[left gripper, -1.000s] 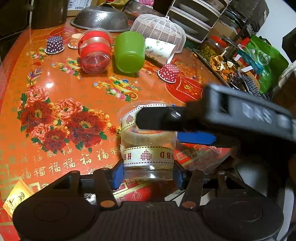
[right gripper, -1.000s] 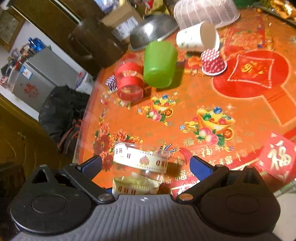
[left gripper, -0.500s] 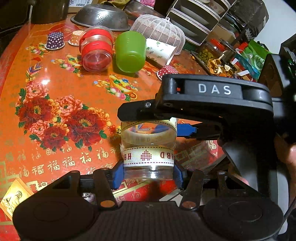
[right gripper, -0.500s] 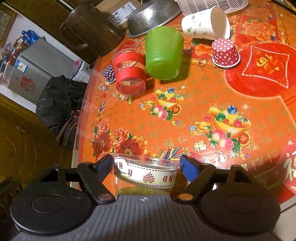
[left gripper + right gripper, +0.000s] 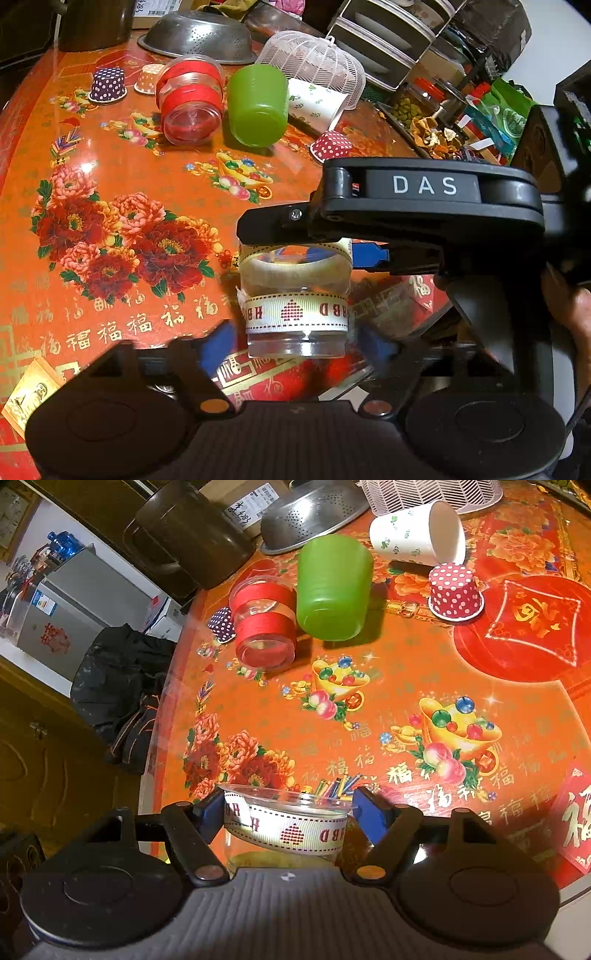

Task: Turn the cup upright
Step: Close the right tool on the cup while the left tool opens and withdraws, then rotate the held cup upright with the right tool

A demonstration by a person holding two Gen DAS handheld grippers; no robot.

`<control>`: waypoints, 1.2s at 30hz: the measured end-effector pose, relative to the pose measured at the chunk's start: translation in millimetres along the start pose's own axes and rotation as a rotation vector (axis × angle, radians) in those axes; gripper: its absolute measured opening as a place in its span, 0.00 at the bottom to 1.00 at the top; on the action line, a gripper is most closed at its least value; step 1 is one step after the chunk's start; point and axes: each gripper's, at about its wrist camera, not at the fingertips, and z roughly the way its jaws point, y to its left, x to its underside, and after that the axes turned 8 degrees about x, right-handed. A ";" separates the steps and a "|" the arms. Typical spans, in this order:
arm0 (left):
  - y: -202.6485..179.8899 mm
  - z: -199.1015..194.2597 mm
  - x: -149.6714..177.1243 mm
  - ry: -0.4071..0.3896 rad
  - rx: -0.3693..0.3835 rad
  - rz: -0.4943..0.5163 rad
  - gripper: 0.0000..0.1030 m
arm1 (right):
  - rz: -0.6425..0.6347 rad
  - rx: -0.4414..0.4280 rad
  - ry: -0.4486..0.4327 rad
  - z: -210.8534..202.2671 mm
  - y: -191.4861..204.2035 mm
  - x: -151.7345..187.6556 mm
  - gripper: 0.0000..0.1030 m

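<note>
Cup [image 5: 295,295] clear, upright, w/ HBD ribbons

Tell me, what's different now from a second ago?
The right gripper came in and closed on the clear ribboned cup's rim; the left gripper just opened, letting it go. The cup stayed upright; the green cup and the others on the table didn't move.

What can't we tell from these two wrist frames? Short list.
- Left gripper: fingers motion-blurred in the left wrist view, so contact with the clear cup is unclear.
- Cup base: hidden behind the right gripper body in the right wrist view.
- Cup's far rim: covered by the right gripper's arm in the left wrist view.
- Purple dotted cup: mostly hidden behind the red-banded cup.
</note>
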 end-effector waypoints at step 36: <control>33.9 -117.9 29.7 -0.537 0.118 0.112 0.89 | -0.422 0.232 -1.034 -29.4 29.0 108.8 0.71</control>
